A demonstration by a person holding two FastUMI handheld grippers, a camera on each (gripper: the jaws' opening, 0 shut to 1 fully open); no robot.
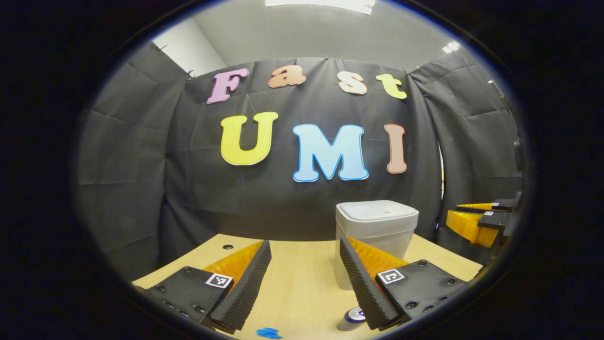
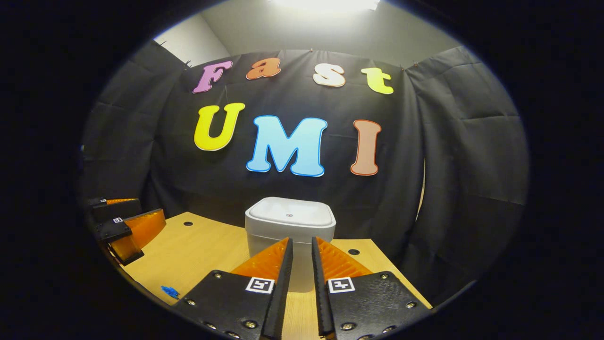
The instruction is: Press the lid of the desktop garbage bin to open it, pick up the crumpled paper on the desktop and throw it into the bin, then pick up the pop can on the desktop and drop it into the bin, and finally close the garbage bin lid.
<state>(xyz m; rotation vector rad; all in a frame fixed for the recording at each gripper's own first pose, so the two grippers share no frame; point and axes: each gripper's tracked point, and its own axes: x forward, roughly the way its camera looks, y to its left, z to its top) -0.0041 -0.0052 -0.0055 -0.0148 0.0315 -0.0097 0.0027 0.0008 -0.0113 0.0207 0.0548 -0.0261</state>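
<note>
A: How are the fingers of the left gripper (image 1: 306, 283) sitting?

B: They are standing spread wide over the wooden table (image 1: 302, 288), gripping nothing. The pop can (image 1: 351, 319) is lying on the table just beside the right-hand finger, its top end partly hidden by that finger. A small blue mark (image 1: 269, 333) is showing on the table near the bottom edge.

A: And the right gripper (image 2: 302, 278)?

B: Its fingers are sitting nearly pressed together, a thin gap between them, empty. It is pointing straight at the garbage bin (image 2: 290, 226).

A: Where is the bin standing?

B: Upright toward the back of the table, in front of the black cloth wall (image 2: 453, 156), its lid (image 2: 290, 212) lying flat and closed. In the left gripper view it is rising behind the right-hand finger.

A: The crumpled paper?

B: I cannot tell where it is.
</note>
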